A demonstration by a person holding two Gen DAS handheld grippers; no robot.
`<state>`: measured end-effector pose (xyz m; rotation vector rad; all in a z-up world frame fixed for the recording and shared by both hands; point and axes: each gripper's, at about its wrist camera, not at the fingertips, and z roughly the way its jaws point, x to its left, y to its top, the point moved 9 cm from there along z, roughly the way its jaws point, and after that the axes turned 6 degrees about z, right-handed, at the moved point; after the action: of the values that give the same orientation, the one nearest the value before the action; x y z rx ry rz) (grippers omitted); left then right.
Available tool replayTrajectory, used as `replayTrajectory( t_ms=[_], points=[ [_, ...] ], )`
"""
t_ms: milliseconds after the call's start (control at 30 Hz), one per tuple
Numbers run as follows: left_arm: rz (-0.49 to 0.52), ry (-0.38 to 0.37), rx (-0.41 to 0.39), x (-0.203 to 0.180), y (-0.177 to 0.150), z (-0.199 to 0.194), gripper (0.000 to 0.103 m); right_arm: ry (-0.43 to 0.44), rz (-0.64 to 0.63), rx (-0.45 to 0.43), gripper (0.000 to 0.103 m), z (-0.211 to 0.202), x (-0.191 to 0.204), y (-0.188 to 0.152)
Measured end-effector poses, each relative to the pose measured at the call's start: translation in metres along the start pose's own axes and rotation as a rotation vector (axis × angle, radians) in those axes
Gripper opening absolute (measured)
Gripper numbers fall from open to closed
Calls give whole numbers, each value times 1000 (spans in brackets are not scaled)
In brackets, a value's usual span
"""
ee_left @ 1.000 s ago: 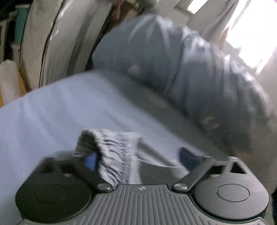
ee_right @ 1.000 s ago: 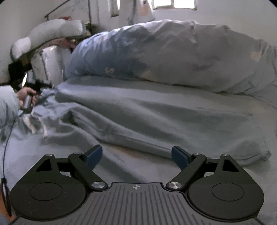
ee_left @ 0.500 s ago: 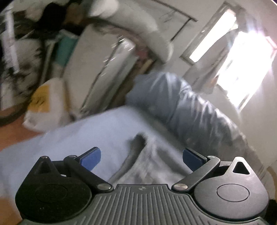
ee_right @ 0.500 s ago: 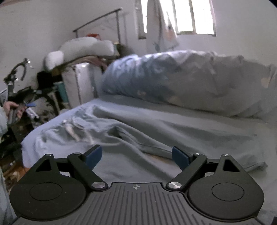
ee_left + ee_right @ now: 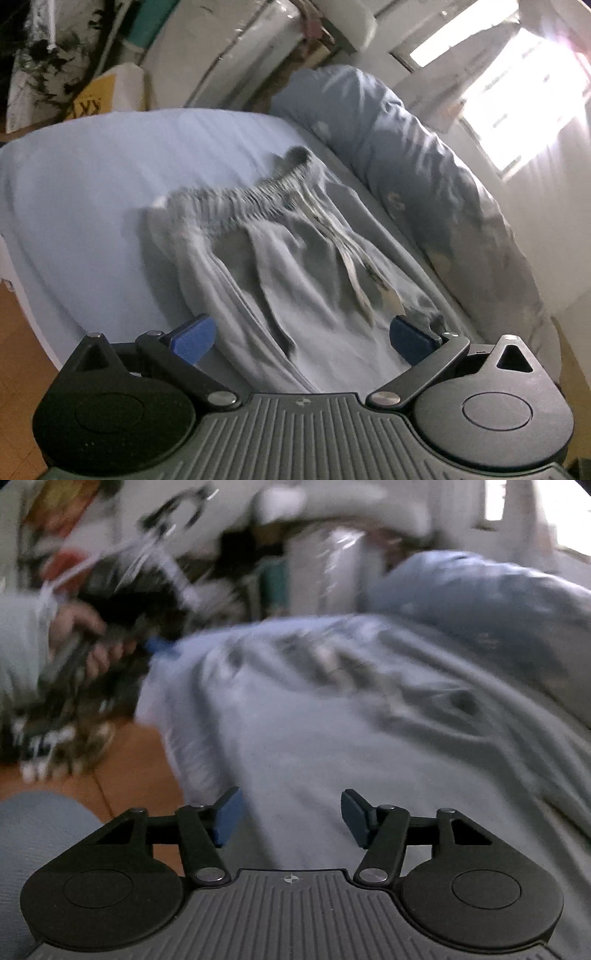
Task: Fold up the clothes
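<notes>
Grey sweatpants lie spread on the light blue bed, elastic waistband at the far end, with pale drawstrings trailing over the cloth. My left gripper hovers open over the near part of the pants and holds nothing. In the blurred right wrist view the same pants stretch across the bed. My right gripper is above them near the bed's edge; its jaws are closing, half apart, with no cloth pinched. A hand carrying the left gripper shows at the left.
A bunched blue duvet runs along the far side of the bed under a bright window. A wrapped white mattress leans behind. Orange floor and a bicycle with clutter lie past the bed's edge.
My left gripper let go of the waistband, opened and drew back; the pants now lie flat. My right gripper swung left toward the bed's edge and its jaws narrowed.
</notes>
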<state>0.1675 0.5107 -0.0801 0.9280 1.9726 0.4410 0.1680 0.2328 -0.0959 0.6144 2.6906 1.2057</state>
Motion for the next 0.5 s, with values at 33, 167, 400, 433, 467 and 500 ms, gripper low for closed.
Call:
replayTrajectory(
  t_ms=[33, 167, 400, 433, 467, 500],
  points=[
    [12, 1, 7, -3, -3, -1, 103, -3, -31, 9, 61, 2, 12, -7],
    [26, -23, 12, -7, -7, -5, 103, -35, -56, 94, 43, 32, 12, -9],
    [-49, -1, 8, 16, -27, -18, 103, -30, -193, 89, 9, 32, 32, -7],
    [-51, -4, 2, 18, -26, -21, 103, -47, -229, 72, 9, 24, 39, -3],
    [-54, -9, -9, 18, -26, -24, 103, -63, -266, 55, 8, 17, 46, 1],
    [-59, -17, -21, 19, -26, -27, 103, -56, -279, 42, 8, 10, 49, 1]
  ],
)
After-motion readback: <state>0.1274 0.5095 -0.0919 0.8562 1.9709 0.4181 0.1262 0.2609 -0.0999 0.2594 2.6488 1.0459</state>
